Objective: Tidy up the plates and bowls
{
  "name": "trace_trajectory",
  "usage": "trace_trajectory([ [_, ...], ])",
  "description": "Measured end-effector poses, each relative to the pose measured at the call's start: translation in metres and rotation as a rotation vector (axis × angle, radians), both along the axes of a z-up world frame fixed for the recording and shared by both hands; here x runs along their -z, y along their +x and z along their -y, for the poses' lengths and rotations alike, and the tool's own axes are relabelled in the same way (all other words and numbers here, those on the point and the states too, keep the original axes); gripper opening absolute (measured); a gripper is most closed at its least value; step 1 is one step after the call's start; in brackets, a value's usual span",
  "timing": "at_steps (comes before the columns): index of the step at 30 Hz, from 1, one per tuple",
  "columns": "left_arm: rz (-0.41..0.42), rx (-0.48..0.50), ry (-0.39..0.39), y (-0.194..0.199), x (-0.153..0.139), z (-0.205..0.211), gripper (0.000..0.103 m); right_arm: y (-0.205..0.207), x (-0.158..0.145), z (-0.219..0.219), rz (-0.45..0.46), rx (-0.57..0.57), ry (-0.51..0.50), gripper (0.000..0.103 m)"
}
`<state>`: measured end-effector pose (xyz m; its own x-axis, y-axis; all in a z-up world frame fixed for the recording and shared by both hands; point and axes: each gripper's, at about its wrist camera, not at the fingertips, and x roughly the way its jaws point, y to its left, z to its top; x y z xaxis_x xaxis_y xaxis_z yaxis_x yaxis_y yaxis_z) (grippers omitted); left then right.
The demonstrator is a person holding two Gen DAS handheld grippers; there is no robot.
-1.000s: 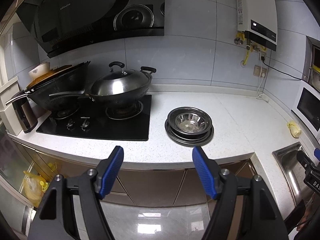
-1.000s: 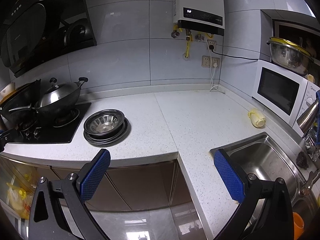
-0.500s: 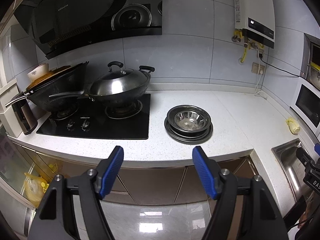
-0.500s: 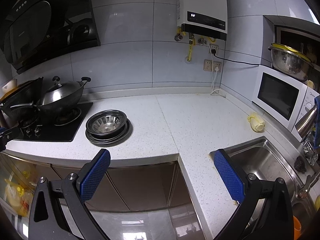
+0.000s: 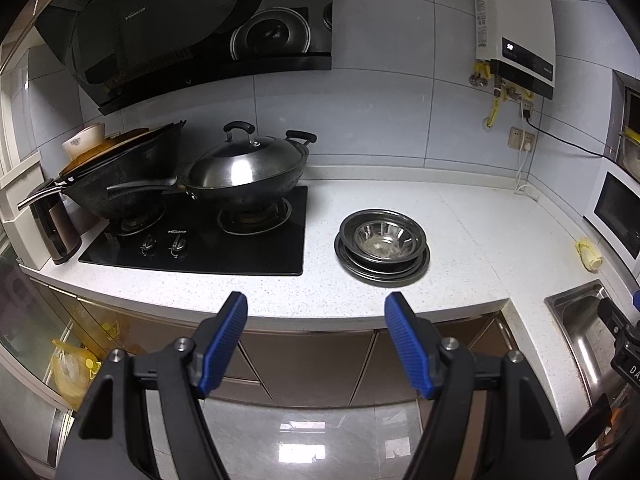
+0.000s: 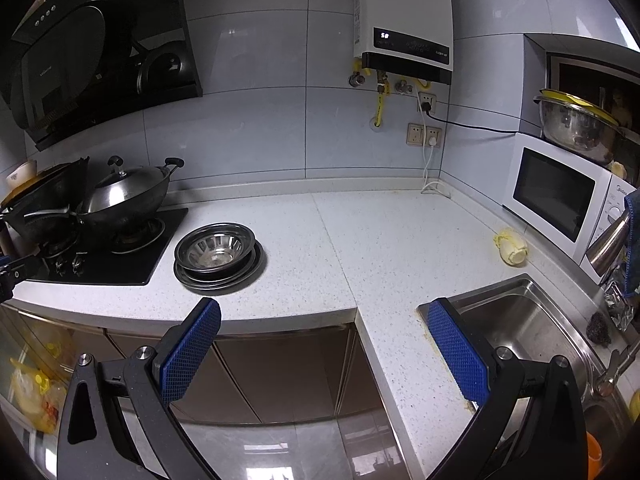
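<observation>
A steel bowl (image 5: 382,236) (image 6: 216,246) rests nested on top of a stack of steel plates (image 5: 416,268) (image 6: 252,270) on the white worktop, just right of the hob. My left gripper (image 5: 316,322) hangs open in front of the counter edge, well short of the stack, with nothing between its blue pads. My right gripper (image 6: 322,332) is also open and empty, off the counter front, with the stack to its upper left.
A lidded wok (image 5: 248,168) and a dark pan (image 5: 120,180) sit on the black hob (image 5: 200,244). A steel sink (image 6: 532,328) lies to the right, beside a microwave (image 6: 560,196) and a yellow object (image 6: 511,246). A kettle (image 5: 52,224) stands far left.
Both views have drifted slightly; the stack sits a little lower in the right wrist view. Both grippers stay open and empty, and the bowl and plates have not moved.
</observation>
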<state>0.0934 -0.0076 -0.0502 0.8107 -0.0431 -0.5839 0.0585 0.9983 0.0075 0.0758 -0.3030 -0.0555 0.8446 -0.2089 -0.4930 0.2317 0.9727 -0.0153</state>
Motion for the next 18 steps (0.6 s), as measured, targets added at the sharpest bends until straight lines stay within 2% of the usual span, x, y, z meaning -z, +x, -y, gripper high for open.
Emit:
trace_trajectory([
  [7,0.004,-0.008,0.039,-0.003,0.001,0.006,0.070,-0.005,0.000,-0.001,0.005,0.011,-0.004,0.102],
  [11,0.009,0.008,0.034,-0.005,0.000,0.007,0.070,-0.009,-0.001,0.000,0.010,0.018,-0.005,0.102],
  [14,-0.006,0.049,-0.009,-0.004,0.001,0.006,0.070,-0.011,-0.003,0.001,0.014,0.020,-0.004,0.102],
  [18,-0.050,0.101,-0.128,-0.002,0.002,-0.002,0.070,-0.012,-0.003,0.000,0.014,0.021,-0.003,0.102],
])
